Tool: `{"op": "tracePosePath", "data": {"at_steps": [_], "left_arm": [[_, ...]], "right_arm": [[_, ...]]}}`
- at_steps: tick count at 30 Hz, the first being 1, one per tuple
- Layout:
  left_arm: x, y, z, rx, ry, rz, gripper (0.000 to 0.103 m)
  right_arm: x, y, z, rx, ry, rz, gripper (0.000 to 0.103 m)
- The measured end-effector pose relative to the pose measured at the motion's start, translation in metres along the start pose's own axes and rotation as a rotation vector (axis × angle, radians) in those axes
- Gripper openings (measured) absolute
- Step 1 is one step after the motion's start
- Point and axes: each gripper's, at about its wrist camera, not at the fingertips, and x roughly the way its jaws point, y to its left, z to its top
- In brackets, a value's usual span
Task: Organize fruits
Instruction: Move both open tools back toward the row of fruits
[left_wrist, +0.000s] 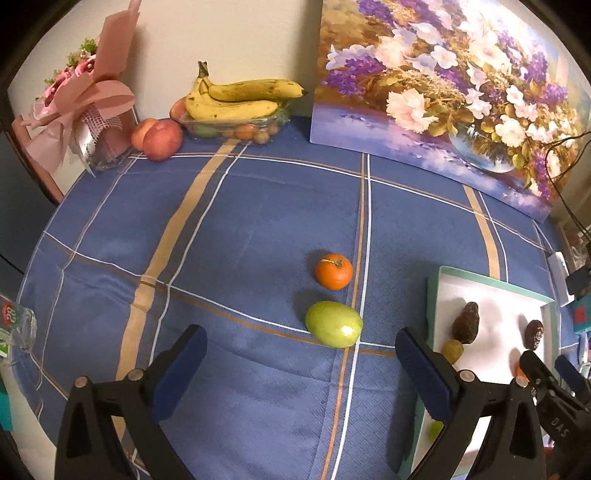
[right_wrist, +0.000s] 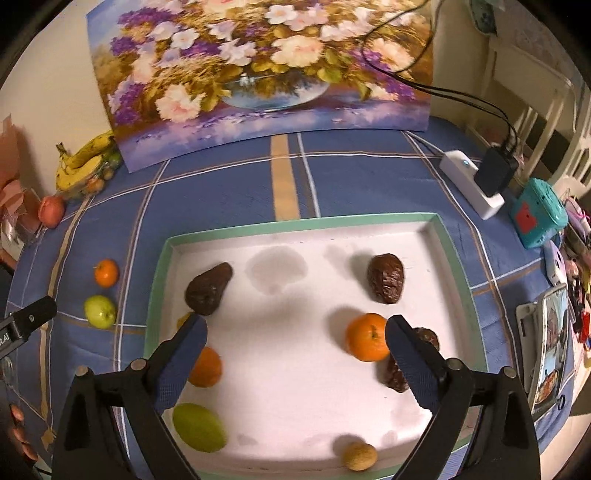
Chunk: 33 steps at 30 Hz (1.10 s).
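Fruit sits partly sorted on the blue-checked worktop (left_wrist: 240, 229). Nearest, the left gripper (left_wrist: 301, 343) hangs with its jaws spread wide and nothing between them, just short of a green fruit (left_wrist: 333, 324) and a small orange (left_wrist: 333, 271) lying loose on the cloth. The right gripper (right_wrist: 295, 334), jaws likewise apart and empty, hovers over the green-rimmed white tray (right_wrist: 295, 221), which holds oranges, green fruit and dark brown pieces. Farther back, bananas (left_wrist: 236, 98) top a clear container beside a flower painting (left_wrist: 443, 92). The lettering on the gripper body is too blurred to read.
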Motion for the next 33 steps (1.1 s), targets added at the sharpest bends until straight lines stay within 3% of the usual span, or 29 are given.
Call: {"op": "tracePosePath", "data": {"at_steps": [18, 25, 29, 33], "left_arm": [[-0.004, 0.075, 0.010, -0.145, -0.071, -0.007, 0.103], [0.002, 0.099, 0.015, -0.189, -0.046, -0.022, 0.103], [0.010, 0.099, 0.015, -0.155, -0.032, -0.033, 0.103], [0.027, 0.092, 0.017, -0.086, 0.011, 0.016, 0.103]], "right_arm": [[0.000, 0.059, 0.006, -0.063, -0.024, 0.109, 0.097], [-0.002, 0.078, 0.010, -0.067, -0.048, 0.172, 0.097], [0.000, 0.093, 0.012, -0.083, -0.055, 0.214, 0.097], [0.008, 0.111, 0.011, -0.120, -0.050, 0.226, 0.097]]}}
